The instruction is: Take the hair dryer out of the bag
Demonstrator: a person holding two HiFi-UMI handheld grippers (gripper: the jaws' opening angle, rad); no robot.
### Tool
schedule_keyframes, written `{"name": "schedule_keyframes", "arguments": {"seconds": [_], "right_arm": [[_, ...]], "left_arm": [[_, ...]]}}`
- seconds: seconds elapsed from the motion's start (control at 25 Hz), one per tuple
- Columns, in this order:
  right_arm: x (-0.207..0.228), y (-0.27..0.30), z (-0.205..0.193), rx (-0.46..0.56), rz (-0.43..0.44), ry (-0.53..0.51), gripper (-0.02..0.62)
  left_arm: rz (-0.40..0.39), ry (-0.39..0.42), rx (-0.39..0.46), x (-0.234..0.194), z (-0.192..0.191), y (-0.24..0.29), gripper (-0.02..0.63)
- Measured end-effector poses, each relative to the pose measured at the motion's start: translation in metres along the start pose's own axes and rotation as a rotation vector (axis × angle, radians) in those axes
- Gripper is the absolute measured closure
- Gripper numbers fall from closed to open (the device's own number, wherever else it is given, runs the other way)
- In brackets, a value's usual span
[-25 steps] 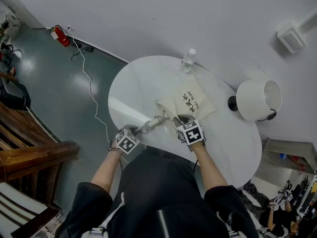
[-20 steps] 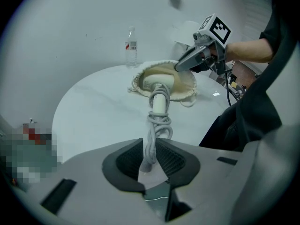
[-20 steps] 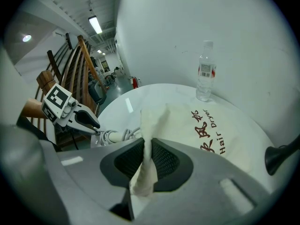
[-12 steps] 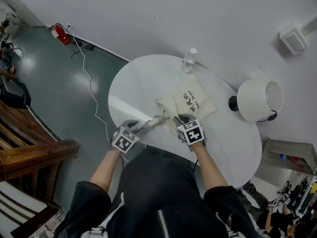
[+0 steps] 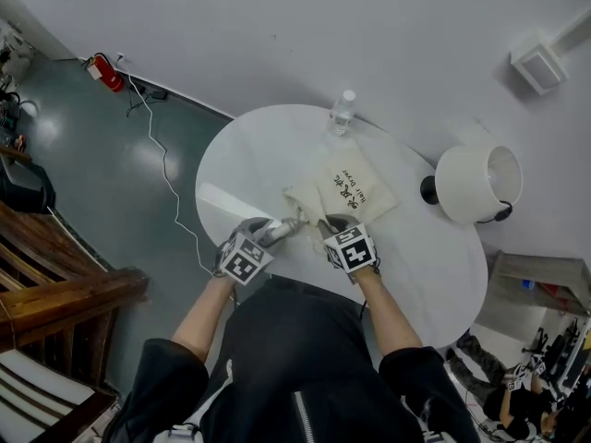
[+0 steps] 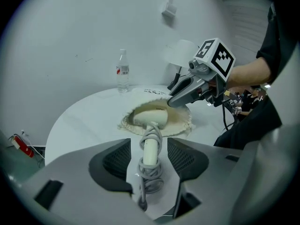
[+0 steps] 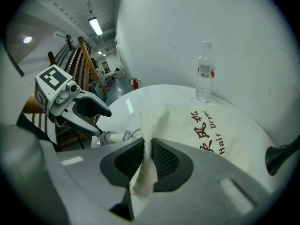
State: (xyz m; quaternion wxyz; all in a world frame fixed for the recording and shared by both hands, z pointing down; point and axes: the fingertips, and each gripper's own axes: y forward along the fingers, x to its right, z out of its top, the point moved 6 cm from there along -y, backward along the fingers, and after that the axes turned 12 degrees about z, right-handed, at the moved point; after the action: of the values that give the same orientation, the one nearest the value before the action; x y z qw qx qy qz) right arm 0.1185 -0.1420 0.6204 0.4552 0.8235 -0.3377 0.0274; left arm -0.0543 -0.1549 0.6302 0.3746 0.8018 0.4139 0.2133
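A white hair dryer [image 6: 152, 118] lies on the round white table [image 5: 242, 155], its cord wound round the handle and its head still in the mouth of the cream cloth bag [image 5: 355, 187]. My left gripper [image 6: 149, 144] is open. Its jaws have just been opening; the handle lies between them, and the pads stand clear of it. My right gripper [image 7: 146, 149] is shut on a fold of the bag's [image 7: 206, 125] rim and holds it up. In the head view the left gripper [image 5: 259, 238] and right gripper [image 5: 331, 221] sit side by side at the table's near edge.
A clear water bottle [image 5: 343, 113] stands at the table's far edge behind the bag. A white lamp [image 5: 476, 185] stands at the right. A wooden stair rail [image 5: 65, 289] and a cable [image 5: 171, 183] on the floor lie to the left.
My left gripper has drawn back a little from the hair dryer's handle toward the near table edge. The right gripper and the bag have kept still.
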Motion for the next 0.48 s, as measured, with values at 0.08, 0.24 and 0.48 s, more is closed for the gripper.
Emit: {"name": "schedule_keyframes", "arguments": {"seconds": [0.08, 0.24, 0.48], "right_arm": [[0.0, 0.0, 0.0, 0.001, 0.002, -0.001, 0.546], [-0.001, 0.0, 0.0, 0.002, 0.006, 0.0, 0.546], [-0.002, 0.0, 0.001, 0.011, 0.01, 0.006, 0.546]], "left_arm": [[-0.013, 0.002, -0.006, 0.003, 0.005, 0.005, 0.371], [-0.033, 0.01, -0.019, 0.009, 0.014, 0.015, 0.357], [-0.046, 0.04, -0.037, 0.016, 0.025, 0.033, 0.357]]}}
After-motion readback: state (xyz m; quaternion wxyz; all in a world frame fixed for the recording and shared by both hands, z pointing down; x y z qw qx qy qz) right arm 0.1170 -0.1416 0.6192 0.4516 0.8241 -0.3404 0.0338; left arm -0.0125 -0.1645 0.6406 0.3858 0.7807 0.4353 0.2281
